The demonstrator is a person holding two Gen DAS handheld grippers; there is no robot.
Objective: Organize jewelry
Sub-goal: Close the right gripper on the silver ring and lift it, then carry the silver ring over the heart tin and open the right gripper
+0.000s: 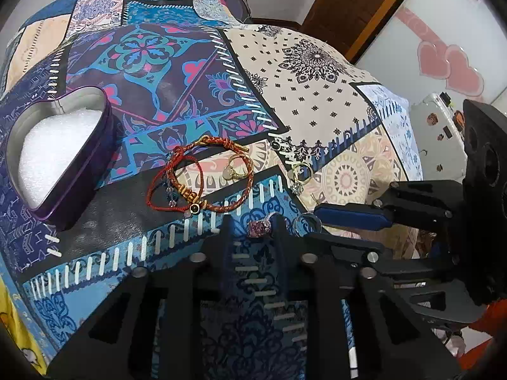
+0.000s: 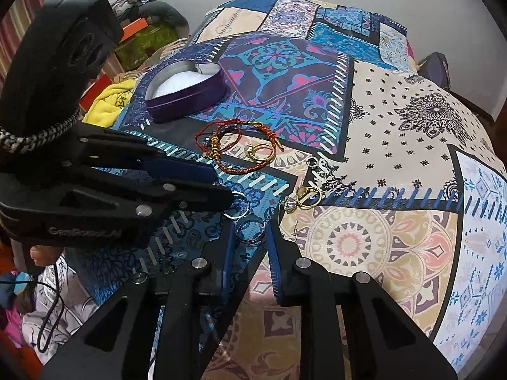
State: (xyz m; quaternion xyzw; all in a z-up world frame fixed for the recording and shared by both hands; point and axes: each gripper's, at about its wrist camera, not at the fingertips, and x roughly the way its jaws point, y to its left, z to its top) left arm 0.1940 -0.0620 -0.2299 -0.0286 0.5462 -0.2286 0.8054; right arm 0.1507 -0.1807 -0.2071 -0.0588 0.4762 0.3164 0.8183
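Note:
A purple heart-shaped tin (image 1: 76, 171) (image 2: 187, 93) with white foam inside stands open on the patterned cloth. Red cord bracelets (image 1: 196, 177) (image 2: 234, 142) lie in a pile with gold rings (image 1: 237, 166) (image 2: 261, 153). My left gripper (image 1: 252, 224) is open, its fingers either side of a pink-stoned ring (image 1: 259, 226). My right gripper (image 2: 250, 231) is open around a silver ring (image 2: 250, 228), which also shows in the left wrist view (image 1: 305, 223). A gold ring with a silver charm (image 2: 304, 198) (image 1: 299, 174) lies beyond.
The patchwork cloth (image 2: 396, 126) covers a domed surface that falls away on all sides. Yellow fabric (image 2: 107, 101) and clothes lie off its left edge. A wooden door frame (image 1: 358, 9) and a white wall with pink hearts (image 1: 450, 63) stand behind.

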